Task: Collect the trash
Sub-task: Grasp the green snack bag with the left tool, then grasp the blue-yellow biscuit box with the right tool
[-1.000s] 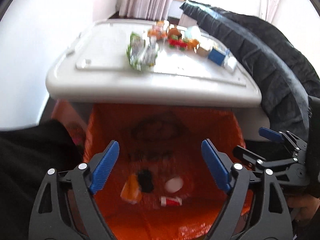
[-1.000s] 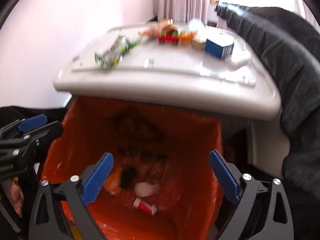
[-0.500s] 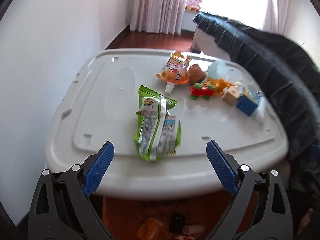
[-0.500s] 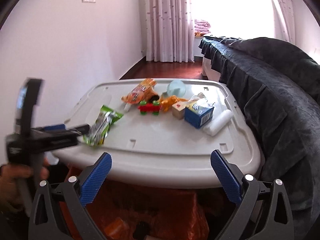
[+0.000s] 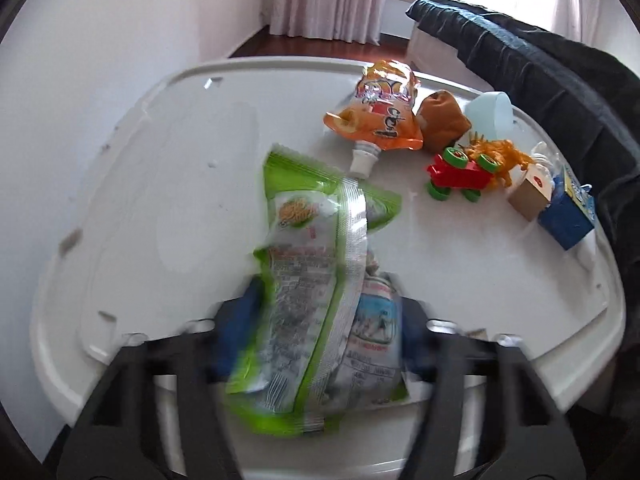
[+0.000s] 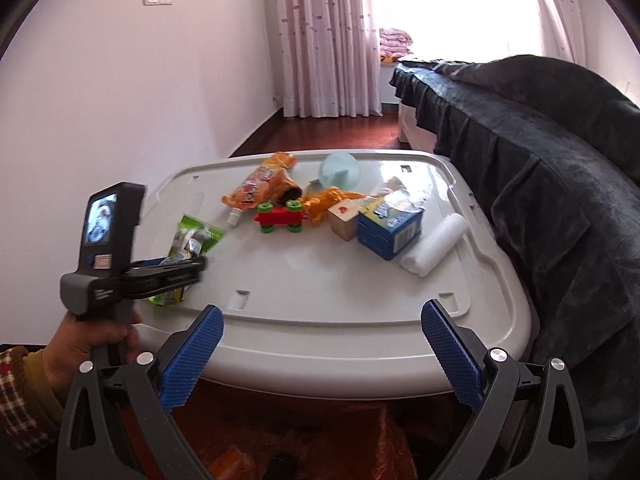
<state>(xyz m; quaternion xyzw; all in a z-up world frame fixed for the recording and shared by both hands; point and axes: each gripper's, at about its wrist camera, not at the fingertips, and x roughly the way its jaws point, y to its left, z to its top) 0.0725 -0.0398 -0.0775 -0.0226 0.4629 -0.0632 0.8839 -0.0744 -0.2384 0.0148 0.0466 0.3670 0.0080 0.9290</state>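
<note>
A green snack wrapper (image 5: pixel 316 280) lies on the white table (image 5: pixel 168 208) near its front edge. My left gripper (image 5: pixel 326 328) straddles the wrapper's near end, its jaws blurred and close on both sides; whether they grip it is unclear. In the right wrist view the left gripper (image 6: pixel 188 266) reaches over the wrapper (image 6: pixel 192 240). My right gripper (image 6: pixel 320 356) is open and empty, in front of the table edge above the orange trash bag (image 6: pixel 360 432). An orange drink pouch (image 5: pixel 380 112) lies further back.
A red and green toy car (image 5: pixel 460 172), orange toy (image 5: pixel 496 152), wooden block (image 5: pixel 530 196), blue box (image 5: pixel 568 216), pale blue bowl (image 5: pixel 490 112) and white roll (image 6: pixel 436 250) sit on the table's right side. A dark covered sofa (image 6: pixel 560 160) borders the right.
Both grippers rose from the orange bag to table height. My left gripper moved forward over the green wrapper and its jaws narrowed around it.
</note>
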